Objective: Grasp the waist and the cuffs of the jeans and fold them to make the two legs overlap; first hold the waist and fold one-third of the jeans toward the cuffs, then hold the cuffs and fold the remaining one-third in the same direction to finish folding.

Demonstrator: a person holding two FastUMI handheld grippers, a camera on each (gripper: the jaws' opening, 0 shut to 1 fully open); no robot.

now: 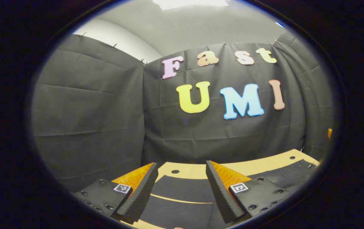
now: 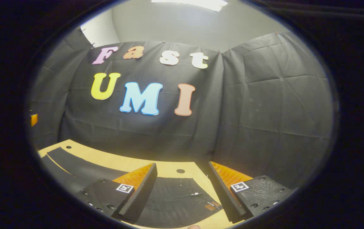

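Both tongs, left [image 1: 178, 194] and right [image 2: 182, 192], hang spread above the flat jeans [image 2: 175, 200] at 6 o'clock; legs unfolded, next they must pinch waist and cuffs

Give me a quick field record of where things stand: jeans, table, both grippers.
jeans: dark, laid flat on the table, legs apart with a strip of table between them
waist end: under the right gripper, button and small patch visible
leg end: under the left gripper
table: light wood with round holes
left gripper: open, above the legs, holding nothing
right gripper: open, above the waist, holding nothing
fold state: no fold made yet
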